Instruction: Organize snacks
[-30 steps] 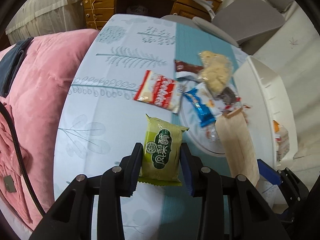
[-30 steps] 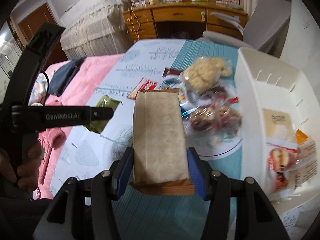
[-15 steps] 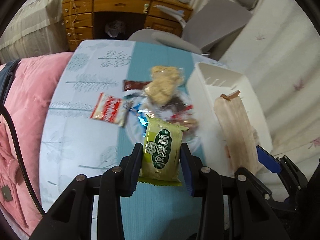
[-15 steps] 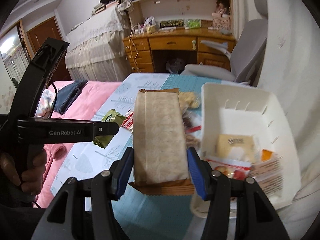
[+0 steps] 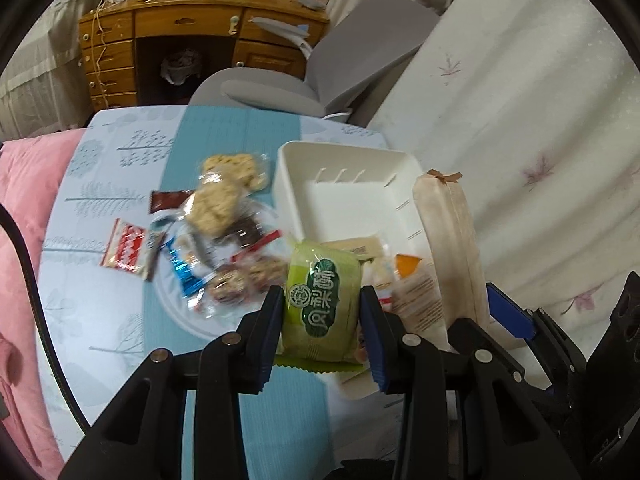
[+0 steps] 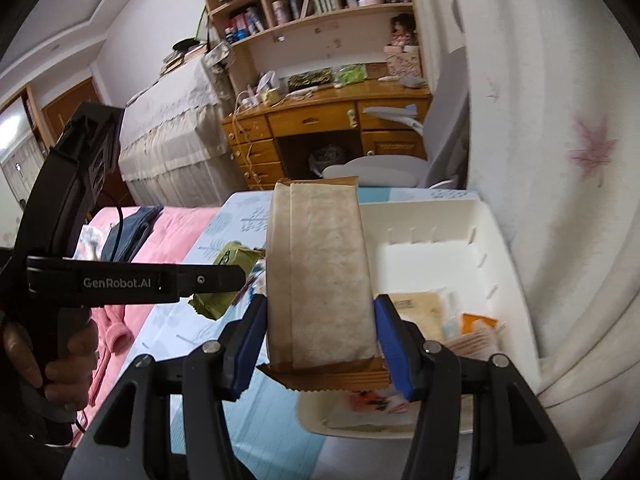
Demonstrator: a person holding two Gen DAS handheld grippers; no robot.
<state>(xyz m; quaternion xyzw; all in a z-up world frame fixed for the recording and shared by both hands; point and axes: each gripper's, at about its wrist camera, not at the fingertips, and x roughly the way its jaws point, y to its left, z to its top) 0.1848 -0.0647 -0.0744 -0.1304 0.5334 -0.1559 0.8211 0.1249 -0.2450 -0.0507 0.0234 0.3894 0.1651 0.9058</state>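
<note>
In the left wrist view, the left gripper (image 5: 322, 322) clamped a green snack pack (image 5: 323, 306) at lower centre, poised over the white bin (image 5: 288, 188), apparently for dropping in. In the right wrist view, the right gripper (image 6: 320, 340) pinched a tan packet (image 6: 320, 276) upright beside the bin (image 6: 496, 248), centre frame.

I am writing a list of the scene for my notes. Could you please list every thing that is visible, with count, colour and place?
green snack pack: one, green, in left claw
beige snack pack: one, beige-brown, in right claw
bin: one, white, right side of table, several packets inside
loose snacks: several, mixed colours, table middle
tablecloth: one, pale blue and teal
desk: one, wooden, behind
chair: one, grey, by desk
quilt: one, pink, left
hand: one, holding left claw's handle
</note>
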